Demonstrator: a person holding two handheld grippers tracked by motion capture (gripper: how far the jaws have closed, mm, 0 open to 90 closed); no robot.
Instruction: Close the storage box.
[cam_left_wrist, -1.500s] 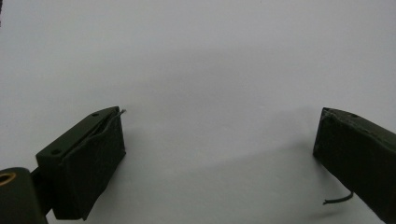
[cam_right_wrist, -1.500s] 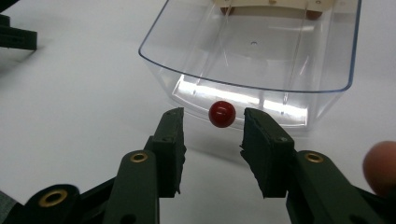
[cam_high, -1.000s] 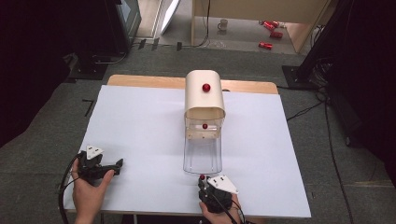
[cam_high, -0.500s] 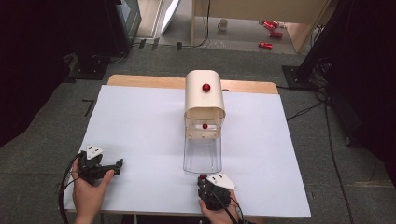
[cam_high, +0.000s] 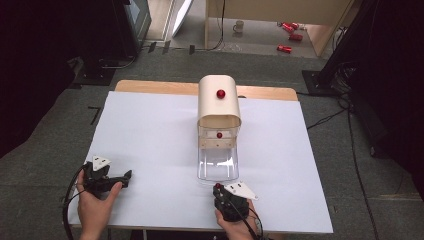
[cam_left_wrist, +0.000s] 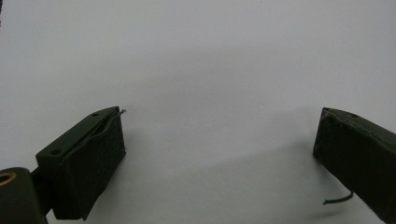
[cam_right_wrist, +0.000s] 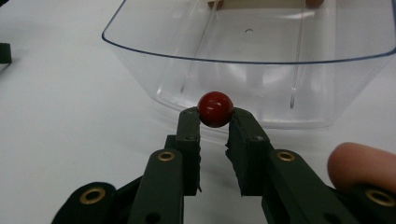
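- right now i'm pinching a small red ball (cam_right_wrist: 215, 108) between the tips of the right gripper (cam_right_wrist: 215, 122) — its jaws have just been closing, and the ball is sitting clenched between them.
- i'm holding that ball just in front of the near wall of the clear plastic tray (cam_right_wrist: 243, 70), low over the white table cover (cam_right_wrist: 70, 93) and outside the tray.
- from the high view, the right gripper (cam_high: 218, 188) is sitting at the table's near edge, just short of the clear plastic tray (cam_high: 217, 167), which is sticking out from under a cream-coloured box (cam_high: 218, 102).
- that box is carrying a red knob (cam_high: 220, 93) on top, and a second red knob (cam_high: 219, 135) is showing on its front.
- i'm keeping the left gripper (cam_high: 126, 176) well apart at the near left — in its own view the left gripper (cam_left_wrist: 217, 140) is standing wide open over the bare cover, nothing between the jaws.
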